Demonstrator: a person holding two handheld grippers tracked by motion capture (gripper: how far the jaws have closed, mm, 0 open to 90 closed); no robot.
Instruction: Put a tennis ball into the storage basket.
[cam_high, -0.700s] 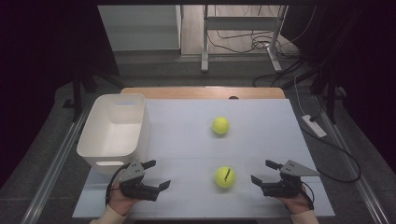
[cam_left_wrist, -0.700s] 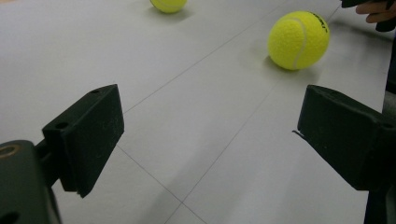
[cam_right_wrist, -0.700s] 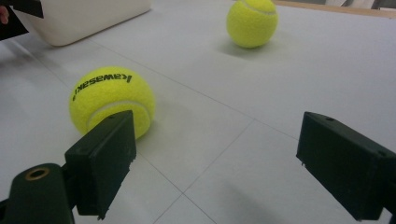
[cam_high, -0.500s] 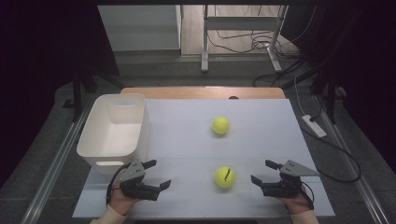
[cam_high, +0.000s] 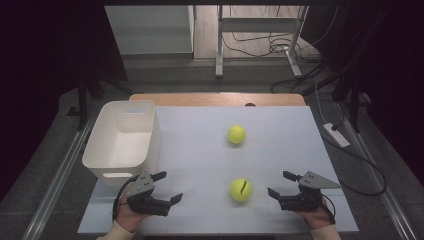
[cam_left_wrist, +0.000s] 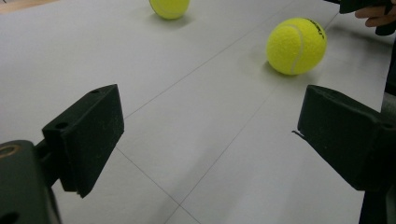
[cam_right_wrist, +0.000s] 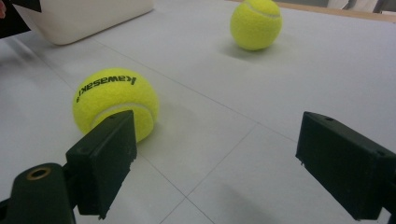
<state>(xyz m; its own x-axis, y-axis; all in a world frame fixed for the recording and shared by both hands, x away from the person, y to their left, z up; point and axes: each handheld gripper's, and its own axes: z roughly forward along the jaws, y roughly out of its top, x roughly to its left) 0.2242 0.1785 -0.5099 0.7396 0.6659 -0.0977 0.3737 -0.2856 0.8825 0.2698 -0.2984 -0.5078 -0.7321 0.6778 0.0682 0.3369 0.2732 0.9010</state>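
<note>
Yellow near tennis ball (cam_high: 240, 189) on the white table (cam_high: 200, 150) between left gripper (cam_high: 167, 187) and right gripper (cam_high: 279, 184), both jaw pairs spread and empty, far tennis ball (cam_high: 236, 134) beyond, white bin (cam_high: 122, 142) at left.

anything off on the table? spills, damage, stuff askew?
Nothing stands out. The white bin sits upright at the left of the table, and both tennis balls rest apart on the mat. The dark mark on the near ball is printed lettering. Left gripper and right gripper are open and hold nothing.
</note>
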